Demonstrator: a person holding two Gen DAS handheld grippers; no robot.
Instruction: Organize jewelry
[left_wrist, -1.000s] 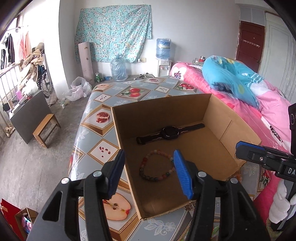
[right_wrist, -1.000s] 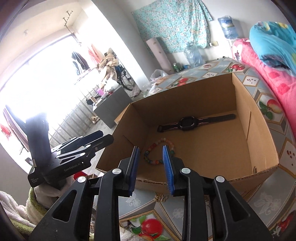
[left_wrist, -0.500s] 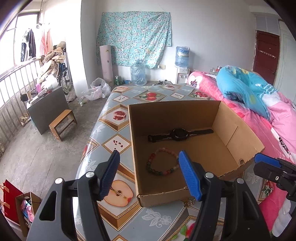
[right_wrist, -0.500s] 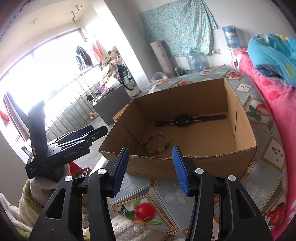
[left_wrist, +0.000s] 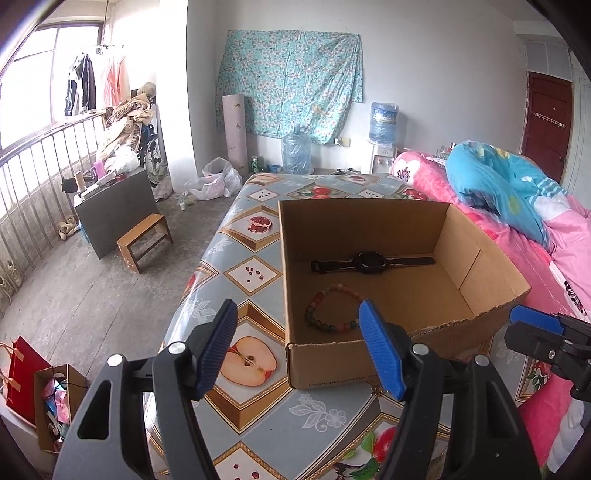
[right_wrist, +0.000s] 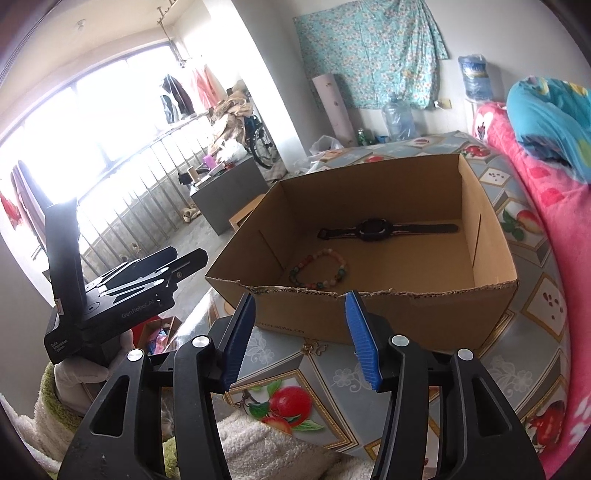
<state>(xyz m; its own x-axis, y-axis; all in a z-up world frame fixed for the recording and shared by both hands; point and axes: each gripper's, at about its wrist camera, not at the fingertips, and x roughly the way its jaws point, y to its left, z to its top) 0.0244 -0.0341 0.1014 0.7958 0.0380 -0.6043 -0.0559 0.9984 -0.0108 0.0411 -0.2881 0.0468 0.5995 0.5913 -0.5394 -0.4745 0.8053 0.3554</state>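
Left gripper: standing released, blue ribbed pads spread wide, nothing between them, hovering just short of the box's near-left corner. Right gripper: likewise released, pads parted and gripping nothing, hovering just before the box's torn near wall. Right gripper also showing at the right edge of the left wrist view, beside the box's near-right corner.

Directly below and ahead of the right gripper: a small gold-coloured trinket lying on the fruit-patterned tablecloth, touching or just beside the foot of the box wall; too small for its kind to be told.

Just beyond both grippers: open cardboard box sitting on the tablecloth, flaps absent, near rim ragged.

Inside, nearer to the grippers: beaded bracelet lying flat on the box floor toward the left wall, forming a closed ring of round beads in mixed green, red, pink and pale tones.

Farther in, close to the back wall: black wristwatch lying flat and fully stretched out across the box, round dark case at the middle, strap ends pointing left and right. Apart from the bracelet, not touching it.

Beyond the box on the right: pink bedding.
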